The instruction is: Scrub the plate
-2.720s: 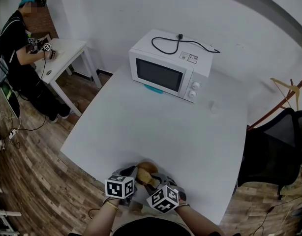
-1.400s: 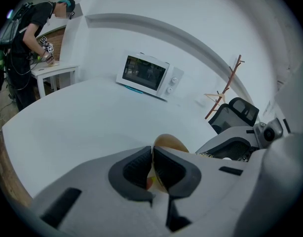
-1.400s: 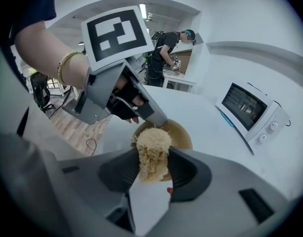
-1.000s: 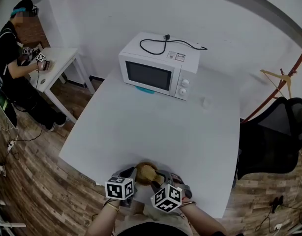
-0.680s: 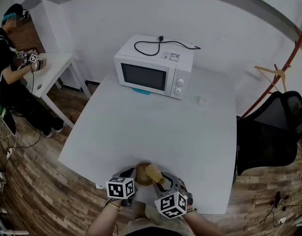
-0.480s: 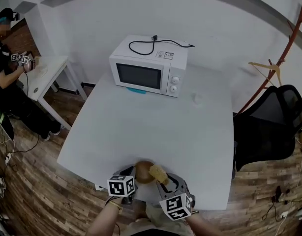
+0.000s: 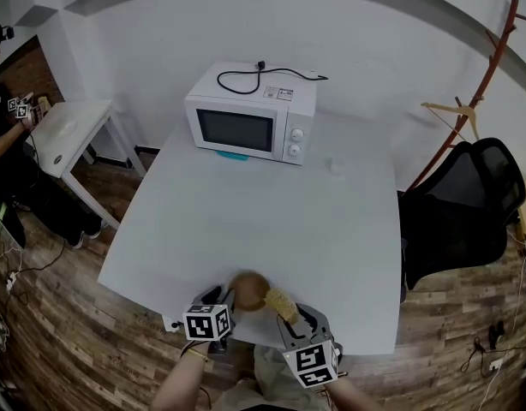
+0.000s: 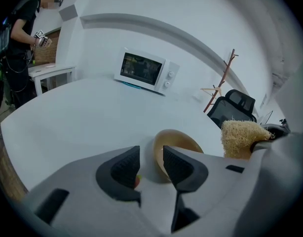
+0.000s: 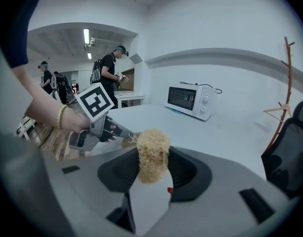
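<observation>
Two grippers sit at the near edge of the white table [image 7: 246, 212], well out from the front of the microwave [image 7: 250, 114], which stands at the table's far side with its cord coiled on top. Far to the microwave's left a person [image 7: 2, 118] stands at a small side table [image 7: 70, 127]. They are now cut off by the edge of the head view, where a second ago they were fully in it, and the microwave itself sits further left in that view than before.

The left gripper [image 8: 150, 154] points toward the microwave and its jaws are opening. The pads stand apart and press on nothing, with the plate's left rim showing in the gap at their tips. The tan plate [image 7: 248, 289] lies on the table straight out from the microwave's door and well apart from it, in much the same spot as a second ago.

The right gripper [image 9: 152, 154] is clamped on a straw-coloured scrubber [image 7: 278, 300], held upright between its pads. A second ago the scrubber lay over the plate; now it is off the plate, in line with the microwave's knobs rather than its door.

To the microwave's right, off the table, are a black office chair [image 7: 469, 195] and a wooden coat stand [image 7: 481, 75]
</observation>
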Tool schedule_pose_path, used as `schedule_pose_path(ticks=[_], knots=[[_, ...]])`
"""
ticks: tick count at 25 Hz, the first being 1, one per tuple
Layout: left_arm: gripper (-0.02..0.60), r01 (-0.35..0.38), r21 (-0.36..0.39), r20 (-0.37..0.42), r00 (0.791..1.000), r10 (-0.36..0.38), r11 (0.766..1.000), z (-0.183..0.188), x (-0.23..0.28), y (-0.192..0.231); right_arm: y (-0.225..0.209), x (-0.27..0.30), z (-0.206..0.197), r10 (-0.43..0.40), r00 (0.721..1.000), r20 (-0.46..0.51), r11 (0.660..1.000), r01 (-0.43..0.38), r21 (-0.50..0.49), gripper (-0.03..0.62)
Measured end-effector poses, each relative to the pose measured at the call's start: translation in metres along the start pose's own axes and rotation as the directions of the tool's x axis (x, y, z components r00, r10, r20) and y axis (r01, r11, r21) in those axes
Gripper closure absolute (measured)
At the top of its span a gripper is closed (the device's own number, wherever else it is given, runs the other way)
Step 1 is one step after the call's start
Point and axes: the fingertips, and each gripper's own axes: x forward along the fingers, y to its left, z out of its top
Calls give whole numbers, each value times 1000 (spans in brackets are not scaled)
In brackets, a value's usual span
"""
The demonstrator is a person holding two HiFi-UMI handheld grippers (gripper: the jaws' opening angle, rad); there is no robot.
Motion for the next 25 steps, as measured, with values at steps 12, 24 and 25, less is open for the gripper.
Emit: schedule_pose_path(ticks=[12, 24, 25], knots=[[561, -15, -23, 182, 983, 19, 1000, -7, -114, -27, 50, -36, 27, 64, 977, 206, 964, -114, 239, 425], [565, 24, 13, 243, 970, -26, 1000, -44, -201, -63, 116, -98, 22, 135, 957, 258, 952, -198, 234, 427], [565, 28, 16, 247, 969, -32, 999, -47, -205, -66, 119, -102, 21, 135, 956, 261, 953, -198, 231, 427]])
